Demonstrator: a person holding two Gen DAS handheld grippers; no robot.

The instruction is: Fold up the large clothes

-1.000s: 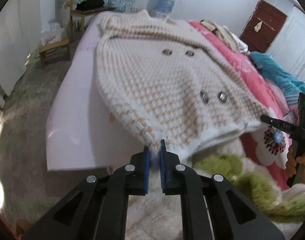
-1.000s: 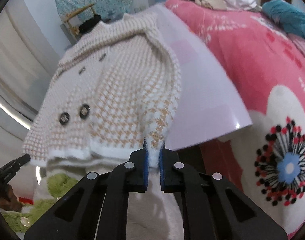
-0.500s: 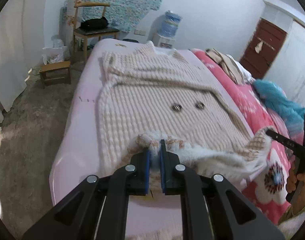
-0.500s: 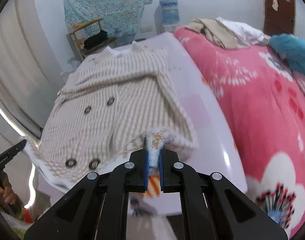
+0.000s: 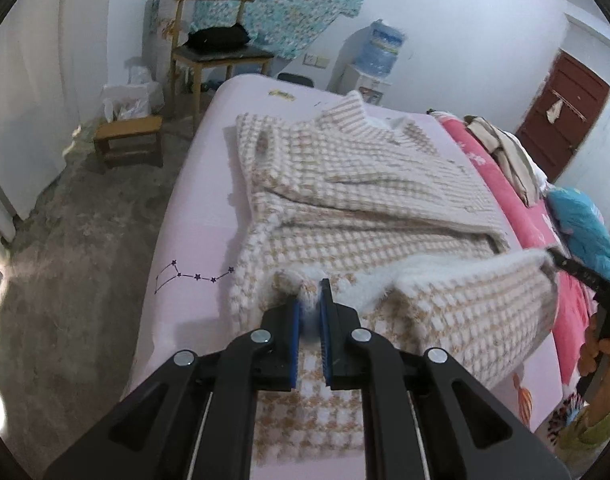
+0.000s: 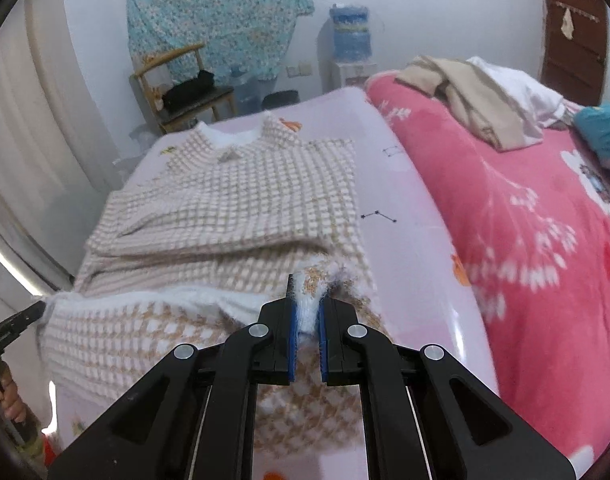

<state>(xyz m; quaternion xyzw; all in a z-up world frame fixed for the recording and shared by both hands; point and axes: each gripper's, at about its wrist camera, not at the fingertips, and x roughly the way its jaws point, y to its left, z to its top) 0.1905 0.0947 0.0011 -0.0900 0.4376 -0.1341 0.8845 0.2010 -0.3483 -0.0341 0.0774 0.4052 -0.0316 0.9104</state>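
Left gripper [image 5: 309,304] and right gripper [image 6: 306,300] each clamp the fuzzy white hem of the beige-and-white knit cardigan [image 5: 357,200], lifted above the pale pink bed [image 5: 193,208].

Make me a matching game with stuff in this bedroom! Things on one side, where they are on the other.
Things:
1. coat hem
2. black bag
3. water jug
4. tan clothes

Places:
A. on the wooden chair
B. on the pink blanket
C. pinched in the left claw and right claw
D. against the far wall, past the bed

Pairs: 1-C, 2-A, 3-D, 4-B
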